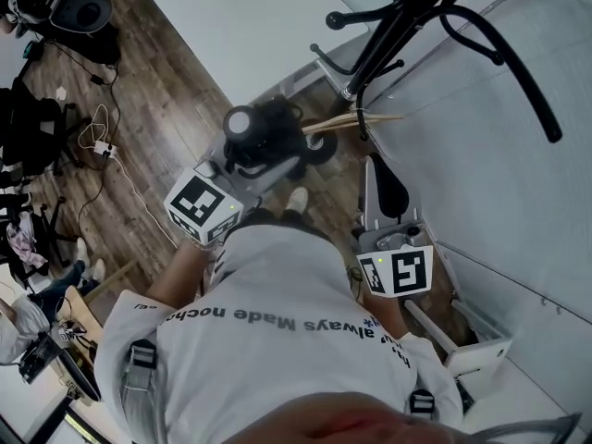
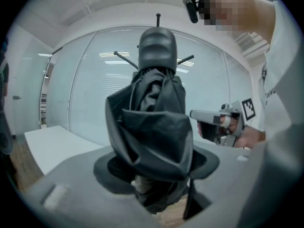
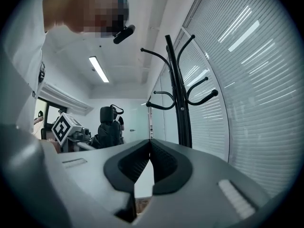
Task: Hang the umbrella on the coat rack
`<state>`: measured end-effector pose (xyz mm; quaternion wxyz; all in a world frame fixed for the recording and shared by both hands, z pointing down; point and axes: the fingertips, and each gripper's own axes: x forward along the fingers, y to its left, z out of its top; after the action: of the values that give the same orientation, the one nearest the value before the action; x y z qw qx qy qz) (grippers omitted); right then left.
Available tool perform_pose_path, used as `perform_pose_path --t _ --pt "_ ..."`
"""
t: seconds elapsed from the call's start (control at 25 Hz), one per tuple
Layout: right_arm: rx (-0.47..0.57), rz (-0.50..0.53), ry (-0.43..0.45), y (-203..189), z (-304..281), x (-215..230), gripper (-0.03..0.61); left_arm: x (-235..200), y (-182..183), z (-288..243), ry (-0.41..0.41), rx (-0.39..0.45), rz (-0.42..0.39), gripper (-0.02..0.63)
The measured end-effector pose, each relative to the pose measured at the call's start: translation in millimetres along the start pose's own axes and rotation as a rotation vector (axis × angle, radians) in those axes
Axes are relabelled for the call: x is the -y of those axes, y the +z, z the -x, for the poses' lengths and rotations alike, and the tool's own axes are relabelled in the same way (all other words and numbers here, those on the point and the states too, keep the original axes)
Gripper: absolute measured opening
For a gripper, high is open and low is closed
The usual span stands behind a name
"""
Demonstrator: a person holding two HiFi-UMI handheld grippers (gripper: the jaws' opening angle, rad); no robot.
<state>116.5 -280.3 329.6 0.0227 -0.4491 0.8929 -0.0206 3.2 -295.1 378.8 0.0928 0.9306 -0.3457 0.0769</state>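
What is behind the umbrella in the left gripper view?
A pale glass wall. Three thin dark prongs stick out round the umbrella's top; what they join to is covered by it.

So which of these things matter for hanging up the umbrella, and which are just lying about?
For the job: umbrella, held in the left claw; coat rack.
Lying about: white table; power strip; black chairs.

Office: glass partition walls (image 2: pixel 95 84), slatted blinds (image 3: pixel 256 89), white table (image 1: pixel 240 26), ceiling strip light (image 3: pixel 99 69), wood floor (image 1: pixel 157 91).
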Motion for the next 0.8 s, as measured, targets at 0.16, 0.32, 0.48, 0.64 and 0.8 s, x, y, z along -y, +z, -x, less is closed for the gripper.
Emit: perform_pose_path --t 0.16,0.32,0.48,0.64,0.8 --pt "-0.001 -0.005 0.018 3 -17 19 0.002 -12 1 -21 0.000 -0.009 0.004 0.284" --pt "0.014 0.003 0.025 10 -36 22 0.002 -25 2 -29 -0.016 -0.013 -0.005 0.284" --pt "0.058 -0.011 0.048 33 -54 15 0.002 -38 10 -31 -0.041 -0.023 -0.008 0.284" --pt "0.109 -0.054 0.121 60 -76 2 0.019 -45 19 -34 -0.085 -0.025 -0.019 0.284" --pt "0.127 -0.112 0.183 67 -97 -5 0.059 -51 17 -46 -0.125 -0.044 -0.054 0.284"
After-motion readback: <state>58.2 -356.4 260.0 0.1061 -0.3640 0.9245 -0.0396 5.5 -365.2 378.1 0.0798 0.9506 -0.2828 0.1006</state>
